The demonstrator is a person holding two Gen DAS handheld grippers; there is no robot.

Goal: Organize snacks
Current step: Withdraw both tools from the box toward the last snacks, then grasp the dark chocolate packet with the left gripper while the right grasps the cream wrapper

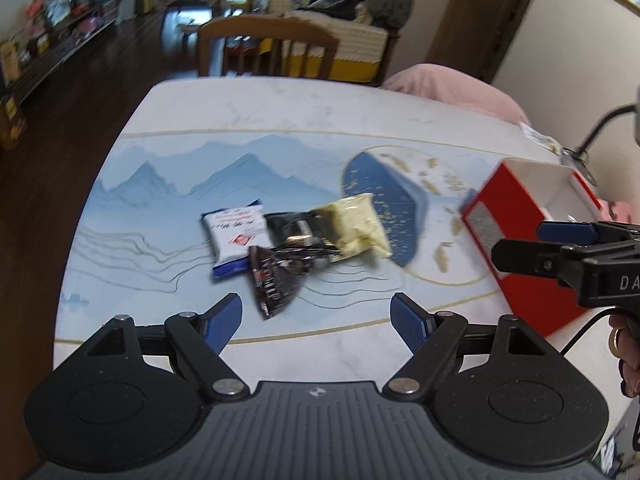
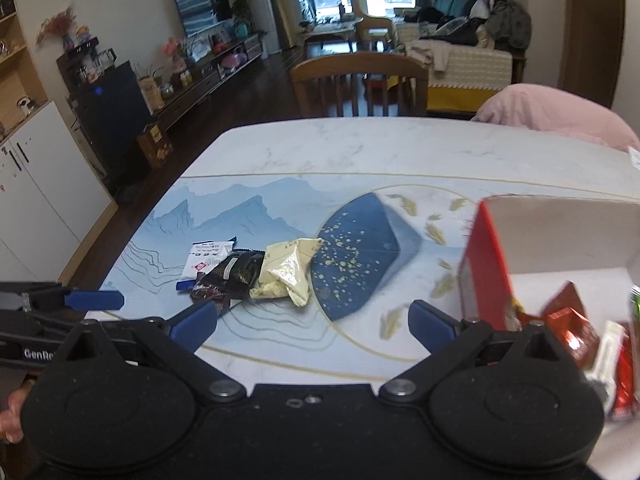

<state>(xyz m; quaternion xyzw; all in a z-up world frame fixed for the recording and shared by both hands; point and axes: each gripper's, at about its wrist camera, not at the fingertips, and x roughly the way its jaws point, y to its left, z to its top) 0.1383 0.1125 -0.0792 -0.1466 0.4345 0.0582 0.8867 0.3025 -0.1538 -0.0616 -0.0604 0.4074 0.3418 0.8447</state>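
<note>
- The table (image 1: 280, 112) has a smooth, faintly glossy top, marbled white with printed blue mountains.
- On it, the black packet (image 1: 276, 280) is shiny crinkled foil; touching it, the cream packet (image 1: 356, 224) looks like soft, creased plastic.
- The box (image 1: 516, 208), right of the packets, is matt red card, white inside.
- The chair (image 2: 358, 76) behind the table is varnished wood.

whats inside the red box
The red box holds red foil packets and a white packet, lying on its white floor. The right wrist view cuts off its right part, and its near wall hides some of the floor.
</note>
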